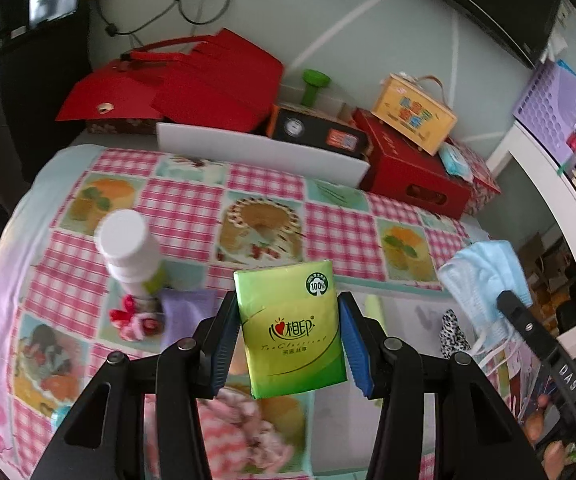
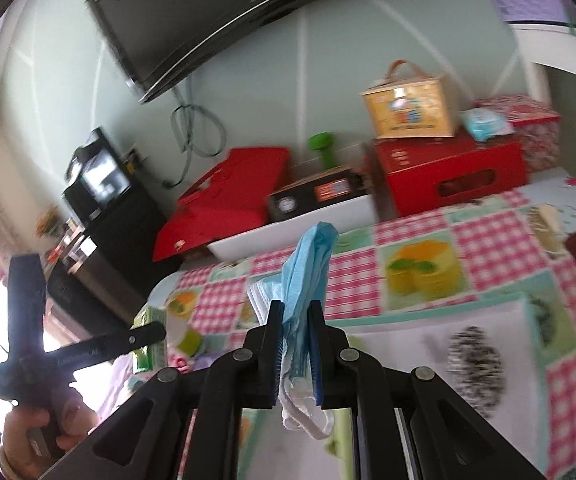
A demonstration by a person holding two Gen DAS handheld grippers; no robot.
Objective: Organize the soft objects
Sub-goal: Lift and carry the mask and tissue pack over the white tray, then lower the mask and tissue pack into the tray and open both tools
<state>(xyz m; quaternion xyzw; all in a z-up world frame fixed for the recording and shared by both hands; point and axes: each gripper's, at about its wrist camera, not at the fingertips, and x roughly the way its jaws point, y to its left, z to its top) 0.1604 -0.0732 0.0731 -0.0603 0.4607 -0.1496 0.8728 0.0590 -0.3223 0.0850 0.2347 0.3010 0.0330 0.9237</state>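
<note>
In the left wrist view my left gripper (image 1: pixel 288 298) is shut on a green pocket tissue pack (image 1: pixel 293 332), blue pads pressing its two sides, held above the checked tablecloth (image 1: pixel 192 204). To the right a blue face mask (image 1: pixel 483 280) hangs from my right gripper (image 1: pixel 507 300). In the right wrist view my right gripper (image 2: pixel 295 308) is shut on the bunched face mask (image 2: pixel 307 264), with white ear loops dangling below. At that view's left edge a hand (image 2: pixel 28 432) holds the left gripper (image 2: pixel 148 332) with the tissue pack (image 2: pixel 152 320).
A white bottle (image 1: pixel 128 248), purple pouch (image 1: pixel 186 312) and red-pink hair ties (image 1: pixel 136 320) lie left. A leopard-print item (image 2: pixel 473 364) rests on a white sheet. A white tray (image 1: pixel 264 152), red boxes (image 1: pixel 411 172) and a yellow box (image 1: pixel 411 116) line the back wall.
</note>
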